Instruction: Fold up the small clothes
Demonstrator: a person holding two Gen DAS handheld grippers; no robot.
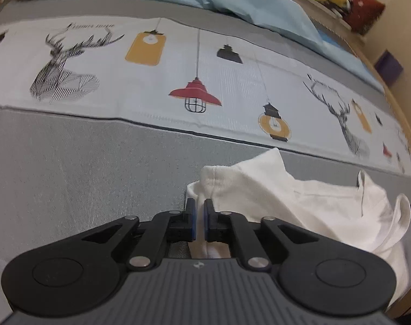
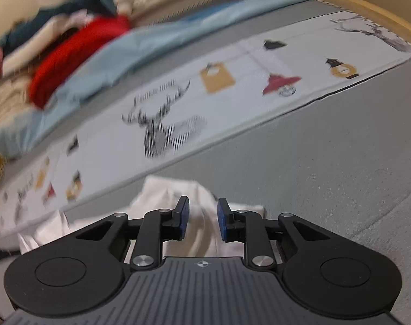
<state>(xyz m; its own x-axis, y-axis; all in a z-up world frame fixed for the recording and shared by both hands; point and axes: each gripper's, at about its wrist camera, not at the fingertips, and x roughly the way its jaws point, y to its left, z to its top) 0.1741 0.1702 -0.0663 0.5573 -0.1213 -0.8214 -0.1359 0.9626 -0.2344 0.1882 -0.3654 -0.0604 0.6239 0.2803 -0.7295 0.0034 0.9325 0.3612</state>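
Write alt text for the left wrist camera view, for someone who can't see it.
The left gripper, jaws nearly shut, sits at the hem of a crumpled white garment lying on a grey bedspread. Beyond it runs a pale printed band of deer heads and hanging lamps.

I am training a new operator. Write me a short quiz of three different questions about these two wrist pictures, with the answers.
1. True or false: the left gripper has its jaws nearly closed at the edge of the white garment.
2. Multiple choice: the right gripper is
A. wide apart over bare grey cloth
B. partly open with white fabric showing between the fingers
C. shut on a red cloth
3. Fill in: the printed strip on the bed cover shows hanging lamps and ____ heads.

Key: 1 true; 2 B; 3 deer.
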